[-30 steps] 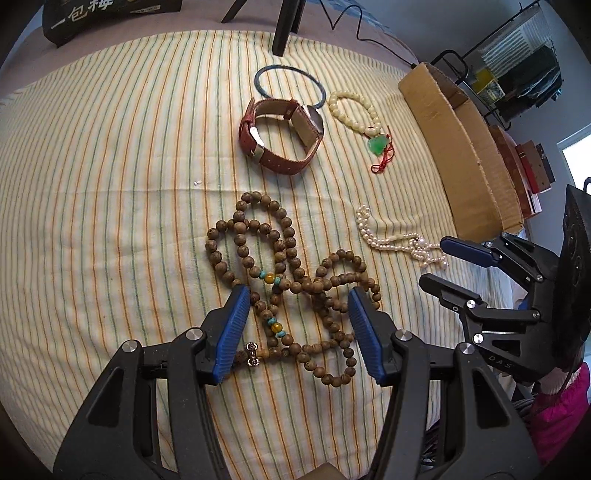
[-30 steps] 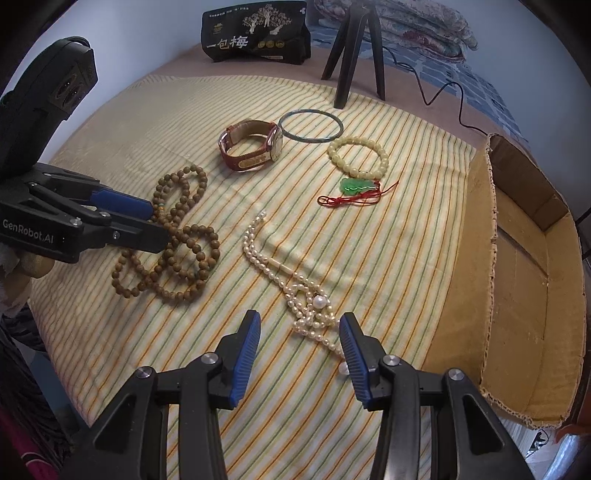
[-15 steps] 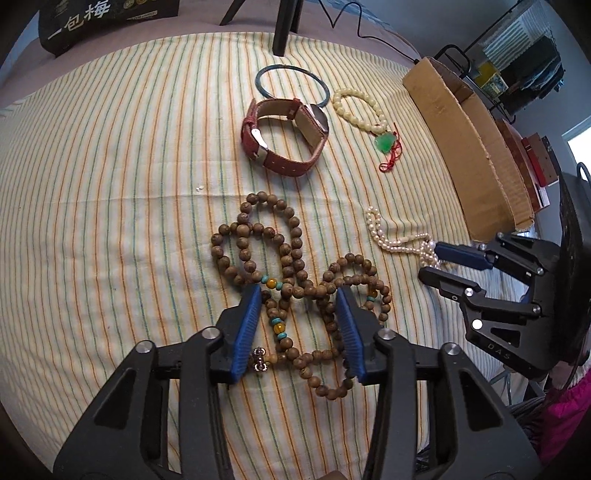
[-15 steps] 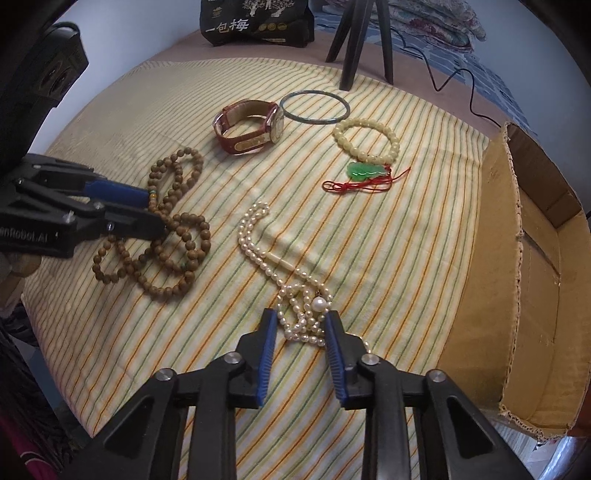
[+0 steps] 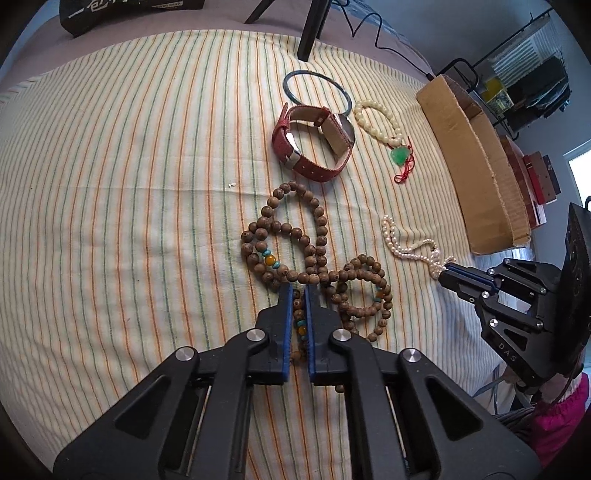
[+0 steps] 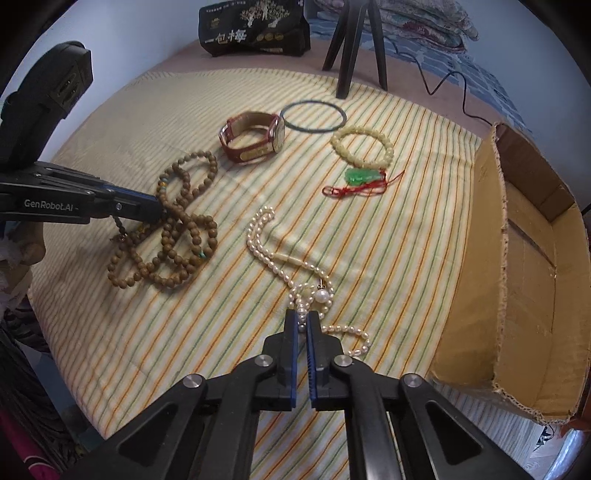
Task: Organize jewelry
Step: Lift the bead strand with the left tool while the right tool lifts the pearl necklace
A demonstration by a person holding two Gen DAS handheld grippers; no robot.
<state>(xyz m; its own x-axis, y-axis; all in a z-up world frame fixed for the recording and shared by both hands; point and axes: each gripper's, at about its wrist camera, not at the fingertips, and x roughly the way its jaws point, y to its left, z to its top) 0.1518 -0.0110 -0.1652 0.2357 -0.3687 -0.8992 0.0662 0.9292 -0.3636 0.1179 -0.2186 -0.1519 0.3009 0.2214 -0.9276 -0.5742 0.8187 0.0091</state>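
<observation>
My left gripper (image 5: 299, 291) is shut on strands of the brown wooden bead necklace (image 5: 317, 236), which lies looped on the striped cloth (image 5: 129, 184); it also shows in the right wrist view (image 6: 177, 236). My right gripper (image 6: 302, 317) is shut on the white pearl necklace (image 6: 266, 240), seen in the left wrist view too (image 5: 406, 251). A red-strap watch (image 5: 314, 140), a dark bangle (image 5: 317, 88) and a cream bead bracelet with a green pendant (image 5: 384, 122) lie farther back.
An open cardboard box (image 6: 524, 280) stands at the cloth's right edge. A black tripod (image 6: 354, 40) and a black bag (image 6: 255, 26) stand at the back. A cable (image 6: 454, 88) runs behind the cloth.
Both grippers went from open to shut: the left closed on the wooden beads, the right closed on the pearl necklace. Both moved slightly forward.
</observation>
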